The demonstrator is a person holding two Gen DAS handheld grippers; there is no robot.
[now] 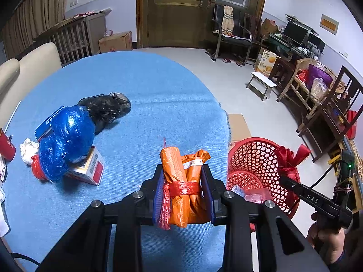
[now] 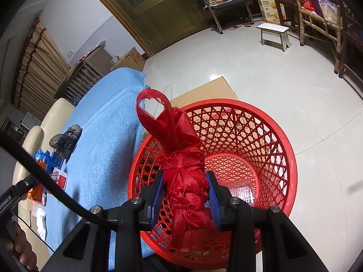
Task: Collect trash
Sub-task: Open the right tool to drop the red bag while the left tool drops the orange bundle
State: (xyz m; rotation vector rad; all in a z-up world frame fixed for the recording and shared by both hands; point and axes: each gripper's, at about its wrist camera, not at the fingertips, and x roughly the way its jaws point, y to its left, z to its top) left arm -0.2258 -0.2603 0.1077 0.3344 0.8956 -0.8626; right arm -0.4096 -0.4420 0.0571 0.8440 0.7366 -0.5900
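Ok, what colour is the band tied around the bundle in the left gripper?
Red, wrapped around the orange bundle; clearest in the left wrist view.

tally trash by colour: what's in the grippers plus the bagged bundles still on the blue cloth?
Orange: 1, orange bundle clamped in the left gripper
Red: 1, red mesh bundle clamped in the right gripper above the red basket
Blue: 1, blue bag bundle on the cloth
Black: 1, black bag on the cloth
Total: 4
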